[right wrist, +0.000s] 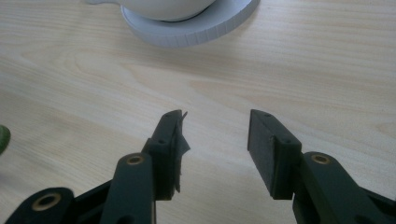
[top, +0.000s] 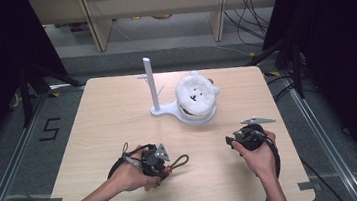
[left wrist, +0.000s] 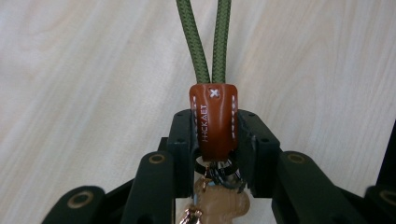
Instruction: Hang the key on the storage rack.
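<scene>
Left hand-held gripper (left wrist: 214, 140): jaws closed on the brown leather tab (left wrist: 213, 119) of a keyring; low near the table's front edge, well in front of the white stand (top: 151, 86).
Keyring: green cord loop (top: 180, 161) trails toward the stand side, lying slack on the table (top: 108, 118); metal rings and a tan charm (left wrist: 219, 205) hang behind the jaws.
Handling: light, I'd say; the cord is soft and floppy, so it will swing and droop. The tab is the firmest part and the sensible place to hold; the loop is what could go over a peg.
Right hand-held gripper (right wrist: 214, 140): jaws well apart, holding nothing; to the right, in front of the stand's round base.
Stand: upright post with side pegs; a white plush (top: 196, 96) sits on its base.
</scene>
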